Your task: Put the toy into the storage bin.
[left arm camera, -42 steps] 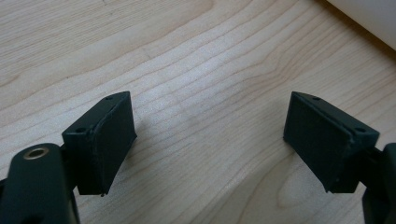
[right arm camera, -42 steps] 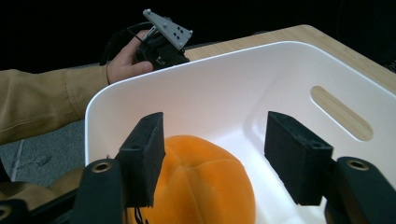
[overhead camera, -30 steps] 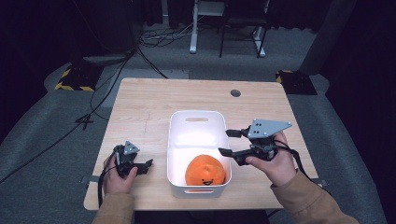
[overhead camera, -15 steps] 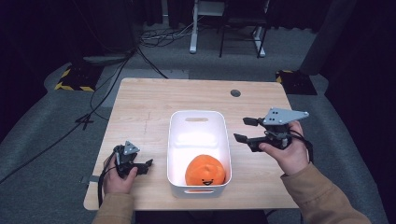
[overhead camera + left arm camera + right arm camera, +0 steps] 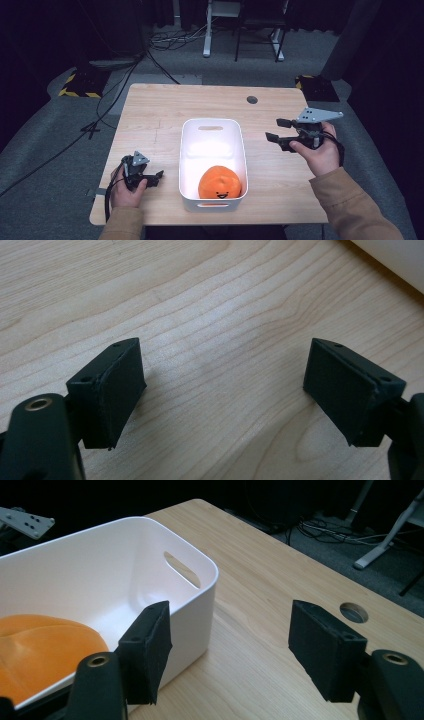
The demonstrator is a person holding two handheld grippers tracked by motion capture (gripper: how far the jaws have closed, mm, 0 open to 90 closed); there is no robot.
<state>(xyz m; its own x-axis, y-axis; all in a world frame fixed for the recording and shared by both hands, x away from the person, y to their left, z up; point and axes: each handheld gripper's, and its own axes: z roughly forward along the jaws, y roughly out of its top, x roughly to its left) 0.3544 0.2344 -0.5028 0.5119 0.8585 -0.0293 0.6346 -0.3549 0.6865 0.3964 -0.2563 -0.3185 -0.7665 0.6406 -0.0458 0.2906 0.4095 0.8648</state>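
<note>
An orange plush ball with a smiling face (image 5: pixel 219 183) lies at the near end of a white bin (image 5: pixel 212 123) in the middle of the table; the orange plush (image 5: pixel 42 652) also shows in the right gripper view inside the white bin (image 5: pixel 196 563). My right gripper (image 5: pixel 274 129) hovers open and empty to the right of the bin, jaws pointing left toward it. In its own view the right gripper (image 5: pixel 230 647) has only table between its pads. My left gripper (image 5: pixel 156 177) rests on the table left of the bin, and the left gripper (image 5: pixel 222 390) stands open and empty.
The wooden table (image 5: pixel 160 110) has a round cable hole (image 5: pixel 252 100) at its far right, seen as a cable hole (image 5: pixel 353 612) ahead of the right jaw. Cables and chair legs lie on the floor beyond the far edge.
My right gripper has drawn away from the bin, moving right and a little farther back over the table. The left gripper and the plush have stayed put.
</note>
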